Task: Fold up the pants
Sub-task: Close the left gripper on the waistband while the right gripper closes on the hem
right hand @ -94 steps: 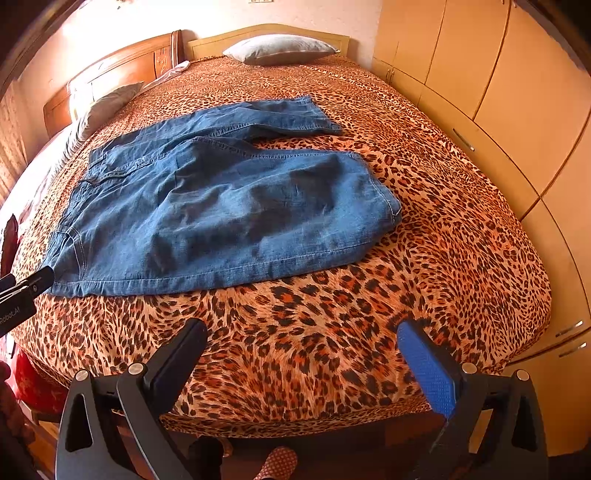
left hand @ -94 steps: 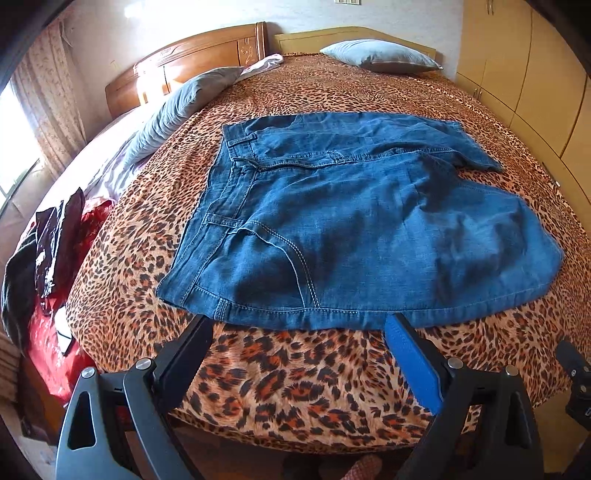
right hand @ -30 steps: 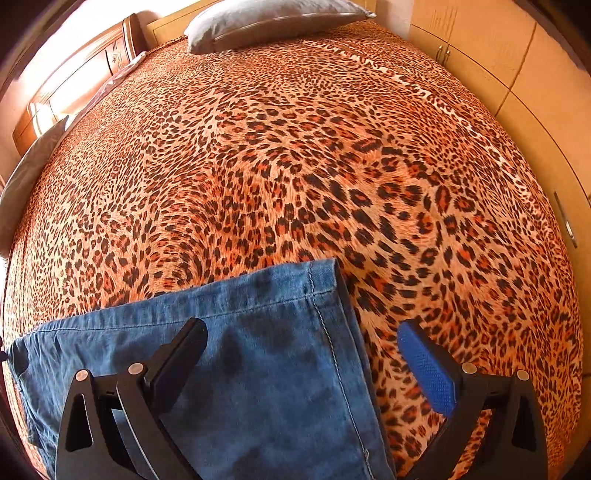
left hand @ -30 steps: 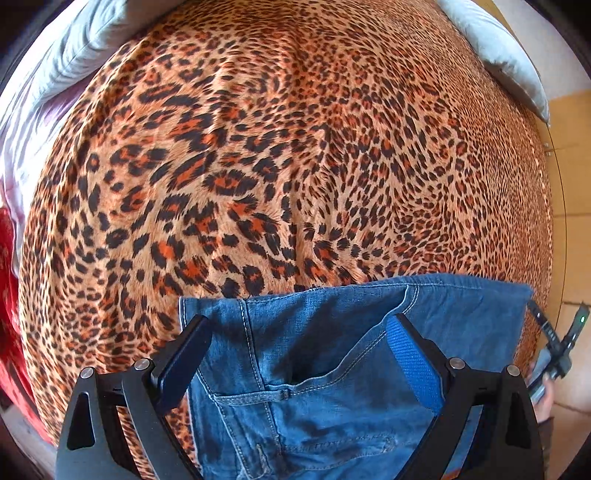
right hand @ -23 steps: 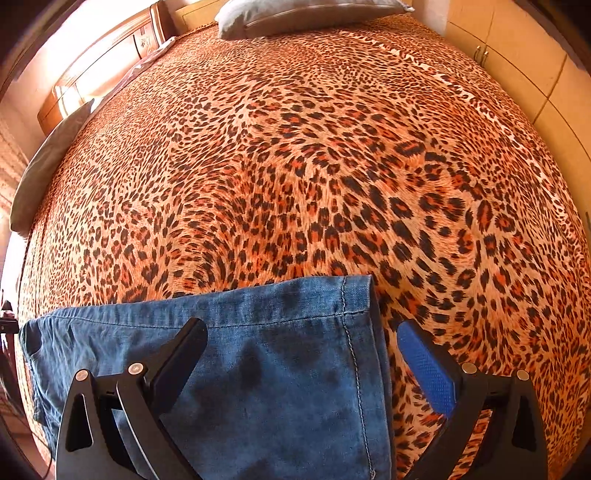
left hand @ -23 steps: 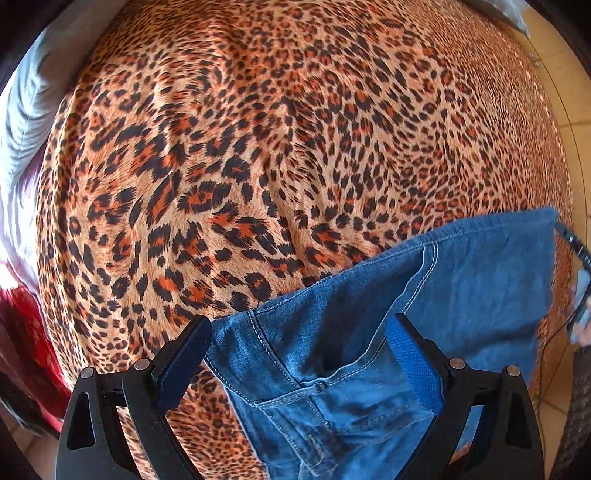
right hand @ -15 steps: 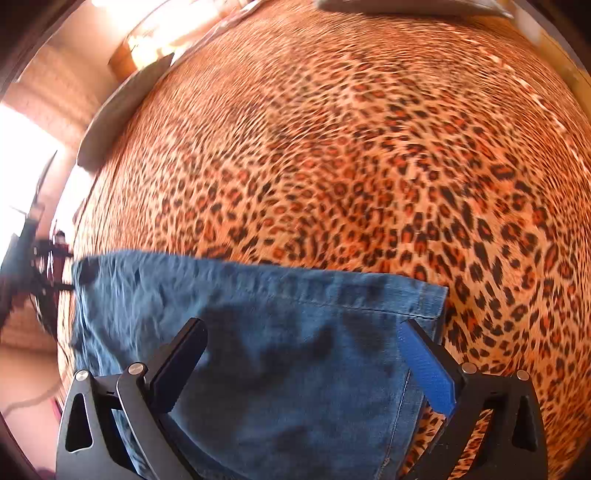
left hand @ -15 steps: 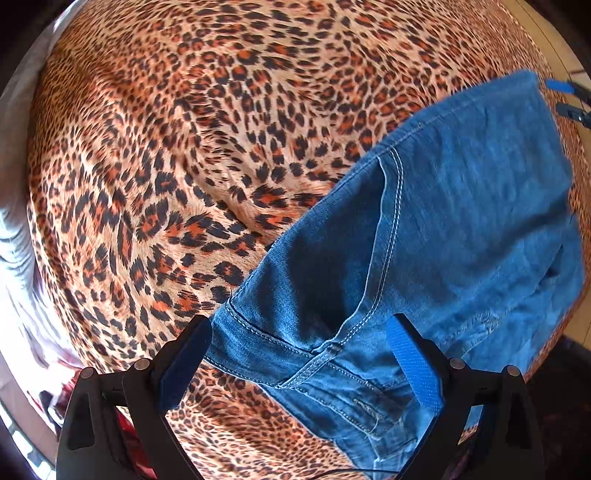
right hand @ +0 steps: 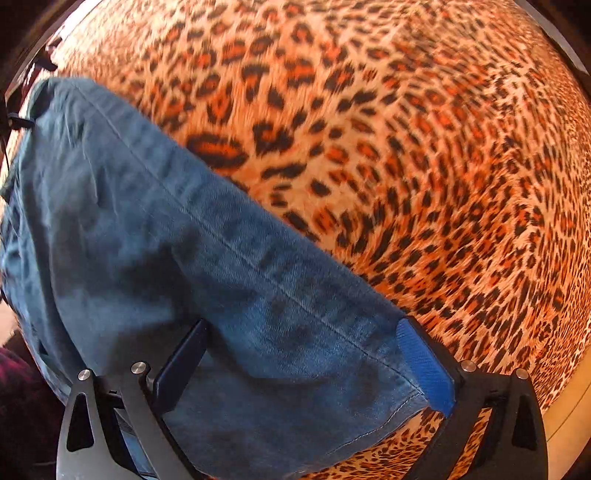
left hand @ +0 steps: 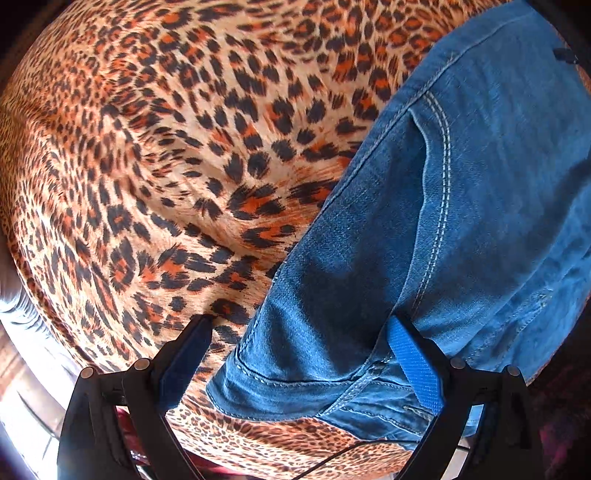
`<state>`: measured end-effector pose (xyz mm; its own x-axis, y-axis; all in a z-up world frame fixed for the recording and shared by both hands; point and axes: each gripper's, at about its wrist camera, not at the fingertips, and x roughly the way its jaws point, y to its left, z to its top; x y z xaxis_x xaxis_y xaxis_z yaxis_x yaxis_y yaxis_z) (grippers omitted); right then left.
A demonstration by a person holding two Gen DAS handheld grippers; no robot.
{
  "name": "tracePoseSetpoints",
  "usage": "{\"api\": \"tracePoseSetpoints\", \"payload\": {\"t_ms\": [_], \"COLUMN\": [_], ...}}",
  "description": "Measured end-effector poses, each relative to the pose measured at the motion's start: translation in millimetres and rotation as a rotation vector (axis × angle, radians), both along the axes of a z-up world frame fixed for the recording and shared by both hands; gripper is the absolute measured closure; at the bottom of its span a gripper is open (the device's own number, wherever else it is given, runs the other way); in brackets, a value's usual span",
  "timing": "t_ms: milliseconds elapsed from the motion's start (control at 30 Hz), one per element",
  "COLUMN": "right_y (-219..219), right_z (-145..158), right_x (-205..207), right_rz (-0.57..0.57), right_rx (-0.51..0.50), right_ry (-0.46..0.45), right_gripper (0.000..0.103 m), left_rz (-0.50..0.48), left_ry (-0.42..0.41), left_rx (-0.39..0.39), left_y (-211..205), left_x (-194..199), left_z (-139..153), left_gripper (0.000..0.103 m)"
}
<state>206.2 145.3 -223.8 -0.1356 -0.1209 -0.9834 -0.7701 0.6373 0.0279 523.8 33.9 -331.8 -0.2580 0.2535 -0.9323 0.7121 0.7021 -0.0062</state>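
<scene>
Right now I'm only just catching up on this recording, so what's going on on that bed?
A person with a gripper in each hand is working on a pair of blue jeans on a leopard-print bedspread. The left gripper is at the waistband and pocket corner, the right gripper at a stitched hem corner. Both sets of jaws are spread wide, with denim lying between them, not pinched. How far the folding has got cannot be judged.

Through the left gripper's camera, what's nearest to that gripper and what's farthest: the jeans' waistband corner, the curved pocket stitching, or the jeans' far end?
1. waistband corner: at the bottom, between the left gripper fingers.
2. pocket stitching: up and to the right, mid-frame.
3. far end: at the top right edge.
</scene>
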Motion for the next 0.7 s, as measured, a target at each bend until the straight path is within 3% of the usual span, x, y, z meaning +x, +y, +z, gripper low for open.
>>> {"api": "tracePoseSetpoints", "payload": {"t_ms": [200,267,300,367,400,433,467,500,533,700], "right_y": [-9.8,-11.7,-8.3,-7.8,-9.1,-10.3,-12.2,-13.8,-16.0,-24.9], "right_z": [7.1,15.3,24.9,37.6,41.6,47.6,51.2,54.4,58.9,84.0], "right_x": [22.7,21.8,11.7,-3.0,-5.1,-9.9,-13.8,-17.9,-24.7,-51.3], "right_rz": [0.011,0.022,0.032,0.057,0.061,0.062,0.061,0.064,0.067,0.028], "right_rx": [-0.024,-0.019,-0.016,-0.019,-0.024,-0.025,-0.028,-0.032,-0.034,-0.019], "right_ry": [0.005,-0.007,-0.017,-0.045,-0.053,-0.059,-0.065,-0.081,-0.098,-0.169], "right_gripper": [0.015,0.025,0.029,0.052,0.059,0.077,0.090,0.091,0.094,0.096], "left_rz": [-0.024,-0.044,-0.047,-0.054,-0.053,-0.043,-0.036,-0.032,-0.036,-0.072], "left_ry": [0.013,0.000,-0.005,-0.021,-0.029,-0.033,-0.042,-0.051,-0.069,-0.171], "left_rx": [0.009,0.007,0.004,-0.003,-0.005,-0.009,-0.008,-0.004,0.004,0.023], "left_y": [-9.5,-24.8,-27.4,-31.0,-32.2,-33.2,-33.7,-34.7,-35.9,-45.5], "left_x": [19.2,18.4,19.5,22.2,25.3,27.7,31.1,33.6,35.6,34.3], "left_z": [-33.7,-17.8,-19.3,-19.4,-19.6,-18.7,-19.0,-18.7,-17.9,-12.5], "left_gripper": [0.003,0.006,0.011,0.027,0.040,0.057,0.065,0.077,0.081,0.087]}}
